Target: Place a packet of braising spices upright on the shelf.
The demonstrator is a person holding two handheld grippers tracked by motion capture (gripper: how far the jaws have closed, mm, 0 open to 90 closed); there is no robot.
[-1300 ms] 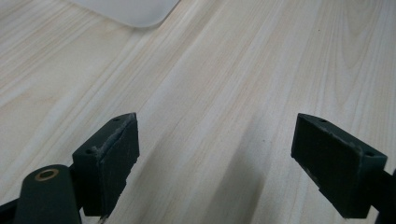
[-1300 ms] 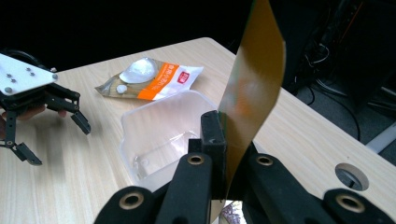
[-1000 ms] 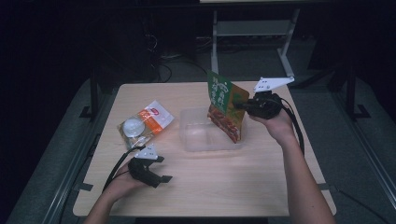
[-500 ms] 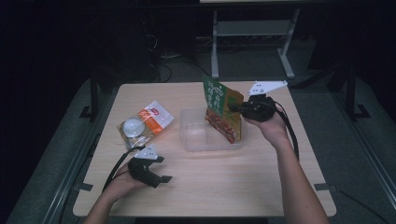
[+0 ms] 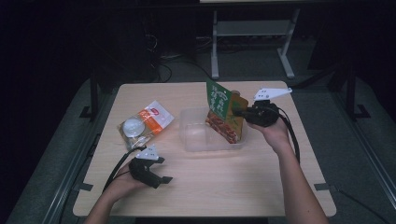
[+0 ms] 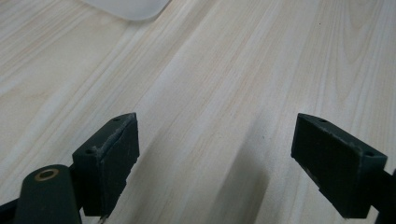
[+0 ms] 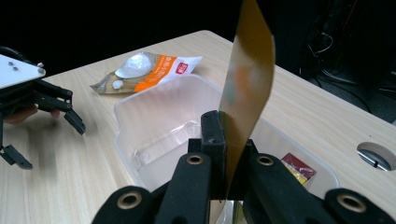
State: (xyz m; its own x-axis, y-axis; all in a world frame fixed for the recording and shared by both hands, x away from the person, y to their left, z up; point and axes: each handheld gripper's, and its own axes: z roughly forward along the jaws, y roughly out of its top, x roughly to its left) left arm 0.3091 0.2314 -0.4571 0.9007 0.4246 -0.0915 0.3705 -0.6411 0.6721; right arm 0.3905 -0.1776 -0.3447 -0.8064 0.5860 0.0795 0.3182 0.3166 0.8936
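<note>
Pouch [image 5: 225,114] clamped edge-on in my right gripper [image 5: 238,112], jaws pressed together on it, lower end inside the clear tub [image 5: 196,140]; looks like it rests on the bottom, hard to tell. My left gripper [image 5: 159,170] sits on the table [image 5: 243,186], jaws apart, holding nothing. 1 orange packet [image 5: 144,123] lies left of the tub.

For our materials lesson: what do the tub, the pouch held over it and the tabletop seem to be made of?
Tub: clear, slightly frosted thin plastic, probably moulded; the table shows through its walls.
Green and orange pouch, pinched in the right gripper: flexible printed film, likely plastic laminate; in the right gripper view it stands as a thin sheet seen on edge.
Tabletop: pale, matt wood-grain surface; solid wood or laminate cannot be told.
</note>
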